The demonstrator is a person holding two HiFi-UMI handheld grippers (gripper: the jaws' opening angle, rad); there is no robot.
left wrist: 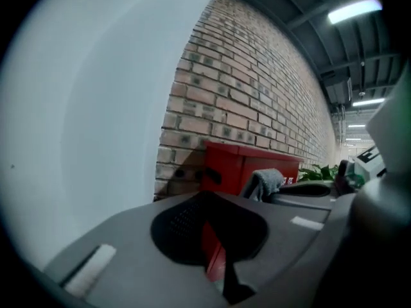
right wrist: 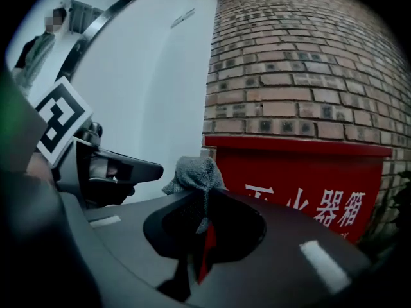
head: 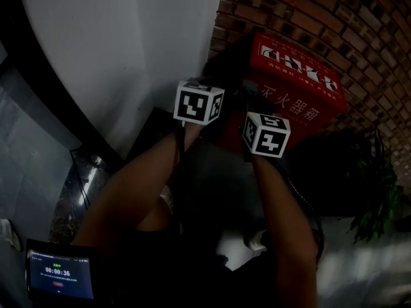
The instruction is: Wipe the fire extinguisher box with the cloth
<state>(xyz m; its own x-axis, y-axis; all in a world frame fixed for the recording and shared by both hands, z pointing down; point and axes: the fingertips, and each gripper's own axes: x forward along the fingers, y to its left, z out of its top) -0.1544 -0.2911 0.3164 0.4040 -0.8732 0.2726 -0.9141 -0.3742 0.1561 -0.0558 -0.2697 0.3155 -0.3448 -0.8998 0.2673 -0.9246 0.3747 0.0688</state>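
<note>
a brick wall meets a smooth white wall in a dim corner. the red fire extinguisher box stands at the foot of the bricks, with a leafy plant off to its right. the right gripper pinches a grey knitted cloth, which bunches above the jaw tips. the left gripper has its jaws drawn to a thin slit with nothing between them.

the box lies straight ahead of both grippers, its long axis running along the brick wall. from the right gripper its lettered front spreads away to the right of the cloth. the cloth looks near the box's left end, though whether it touches is unclear. the right gripper, carrying the cloth, is the one placed to wipe, and a sweep rightward along the long axis seems the natural stroke.
</note>
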